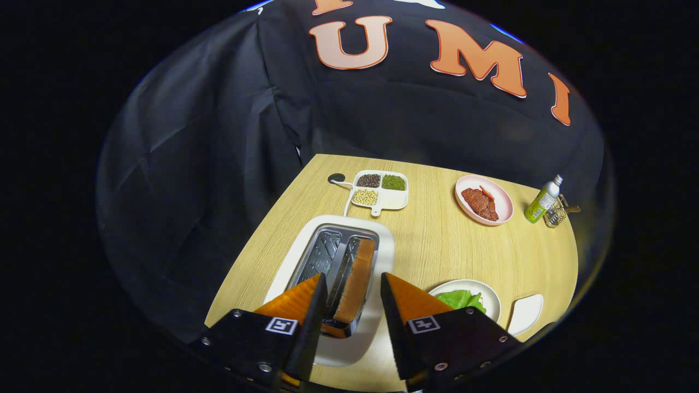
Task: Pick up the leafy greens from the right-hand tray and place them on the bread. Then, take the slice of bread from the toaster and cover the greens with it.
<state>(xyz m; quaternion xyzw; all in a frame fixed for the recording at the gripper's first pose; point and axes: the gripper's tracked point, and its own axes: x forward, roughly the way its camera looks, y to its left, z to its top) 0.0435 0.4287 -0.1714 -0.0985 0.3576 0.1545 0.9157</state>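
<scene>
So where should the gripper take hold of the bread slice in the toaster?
Probably by its raised top edge, from straight above. The bread slice stands on edge in a slot of the toaster, both flat faces exposed. The gripper is open, with a finger on each side, not yet touching.

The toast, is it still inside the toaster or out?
Inside. The bread slice stands upright in a slot of the toaster, between the open gripper fingers, which do not press on it.

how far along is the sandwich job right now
Greens step looks done: leafy greens lie on the white plate, though bread beneath them can't be made out. In hand: the tool is open, its fingers straddling the bread slice standing in the toaster, with gaps either side. Left: grip it, lift it, cover the greens.
</scene>
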